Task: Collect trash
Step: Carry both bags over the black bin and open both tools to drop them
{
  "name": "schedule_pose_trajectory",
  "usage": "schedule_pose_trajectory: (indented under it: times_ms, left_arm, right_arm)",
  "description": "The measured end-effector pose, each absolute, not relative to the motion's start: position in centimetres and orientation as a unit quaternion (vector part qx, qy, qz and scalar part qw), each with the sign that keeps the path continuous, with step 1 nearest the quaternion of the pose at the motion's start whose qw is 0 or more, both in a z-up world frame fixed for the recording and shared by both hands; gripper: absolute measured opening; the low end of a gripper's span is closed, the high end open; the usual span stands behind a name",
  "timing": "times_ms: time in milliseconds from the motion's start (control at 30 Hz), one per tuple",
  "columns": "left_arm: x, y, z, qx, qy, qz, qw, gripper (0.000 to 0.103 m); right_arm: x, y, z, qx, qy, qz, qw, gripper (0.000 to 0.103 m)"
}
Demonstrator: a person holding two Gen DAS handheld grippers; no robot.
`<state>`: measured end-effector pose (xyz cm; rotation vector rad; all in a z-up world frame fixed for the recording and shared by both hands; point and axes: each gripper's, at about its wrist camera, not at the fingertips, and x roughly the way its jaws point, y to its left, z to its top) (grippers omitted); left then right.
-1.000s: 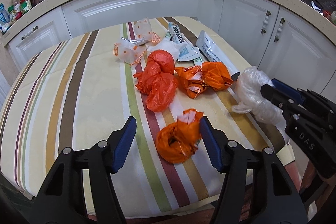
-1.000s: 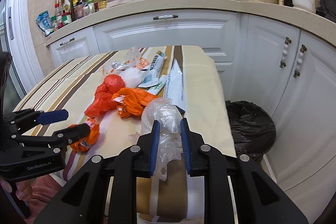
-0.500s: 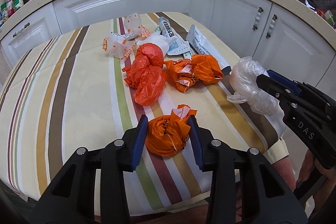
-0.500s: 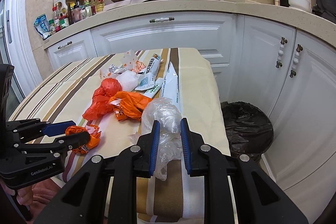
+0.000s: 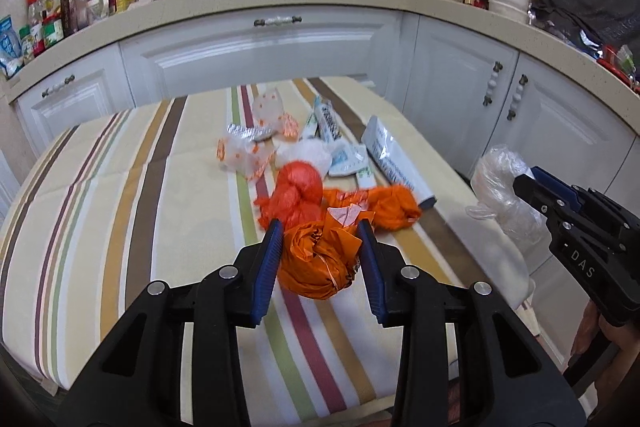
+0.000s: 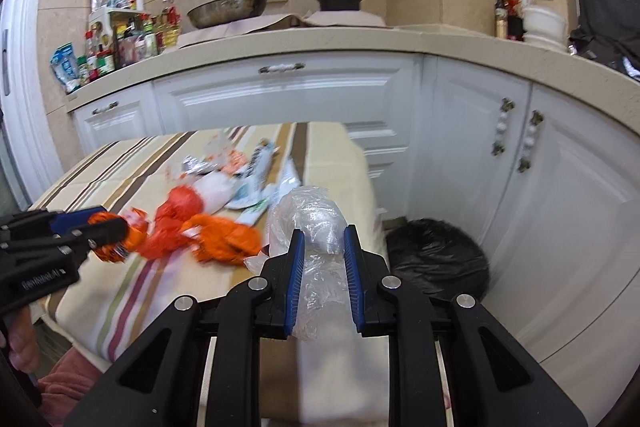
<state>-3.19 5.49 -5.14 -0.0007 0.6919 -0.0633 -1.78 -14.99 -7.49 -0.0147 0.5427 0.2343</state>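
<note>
The left hand-held gripper (image 5: pixel 320 251) has just closed its jaws on the orange bag (image 5: pixel 318 259) and lifted it from the surface (image 5: pixel 120 211) near its front edge. The right hand-held gripper (image 6: pixel 322 263) still clamps the clear plastic wad (image 6: pixel 312 223). Both can go to the bin (image 6: pixel 440 255).

Crinkled glossy orange plastic bag (image 5: pixel 318 259), matt striped cloth tablecloth (image 5: pixel 132 211)

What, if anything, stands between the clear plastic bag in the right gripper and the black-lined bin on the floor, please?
Nothing visible does. The right gripper is shut on the clear plastic bag near the table's right edge, and the bin sits open just past that edge, lower right, with only bare floor and cabinet fronts around it.
</note>
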Motion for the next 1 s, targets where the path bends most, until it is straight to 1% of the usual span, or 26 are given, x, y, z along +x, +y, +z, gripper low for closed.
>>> schedule_pose_trajectory:
  times_ms: [300,500,767,1000]
  left_arm:
    - [1.3,0.7,-2.1,0.001,0.292,-0.064,0.954,0.037]
    - [5.7,-4.5,-1.6,0.011,0.277,-0.08,0.957,0.037]
    - [11.7,-10.6,-3.2,0.021,0.304,-0.091,0.948,0.037]
    - [16.8,-15.2,-6.4,0.036,0.34,-0.082,0.936,0.037]
  right_arm:
    - [1.0,-20.4,-6.9,-0.003,0.247,0.036,0.968,0.021]
    - [3.6,-23.3,-6.8,0.007,0.238,0.002,0.971,0.021]
    - [7.4,-26.8,-8.0,0.028,0.242,-0.018,0.97,0.021]
    - [11.2,-29.6,-10.5,0.052,0.266,-0.024,0.962,0.021]
